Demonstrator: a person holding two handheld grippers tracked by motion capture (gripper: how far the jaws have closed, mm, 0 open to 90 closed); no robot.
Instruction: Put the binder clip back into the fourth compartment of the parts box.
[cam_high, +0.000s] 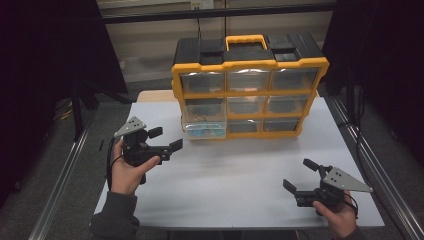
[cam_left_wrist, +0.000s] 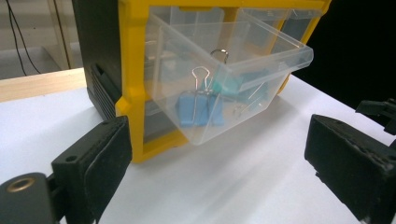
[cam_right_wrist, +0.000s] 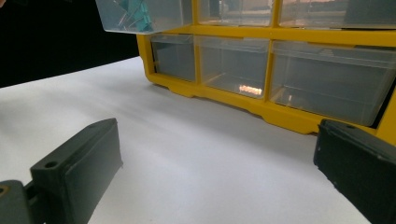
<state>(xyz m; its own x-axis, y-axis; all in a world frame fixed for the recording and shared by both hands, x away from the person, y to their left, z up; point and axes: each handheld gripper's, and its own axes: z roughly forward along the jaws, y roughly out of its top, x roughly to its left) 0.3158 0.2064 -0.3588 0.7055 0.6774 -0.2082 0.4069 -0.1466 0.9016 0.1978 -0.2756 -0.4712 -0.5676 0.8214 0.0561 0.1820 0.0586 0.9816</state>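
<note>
Yellow-framed organiser (cam_high: 250, 92) with clear plastic drawers stands at the far side of the white bench (cam_high: 240, 175). Its lower-left drawer (cam_high: 205, 131) is pulled out and sags forward, which is why the contents show from above. In the left gripper view the drawer (cam_left_wrist: 224, 88) is thin, glossy and see-through. Inside lie blue binder clips (cam_left_wrist: 201, 109) with bent wire handles, leaning against the front wall.

Left tool (cam_high: 166, 139) hangs just in front of the open drawer, released, jaws spread wide with nothing between them. It points at the drawer, probably lined up to reach in for a clip or push the drawer.

Right tool (cam_high: 299, 176) rests low near the bench's near right corner, well apart from the organiser. It is also released and empty, likely parked out of the way. Jaw pads look matte black and slightly grainy.
</note>
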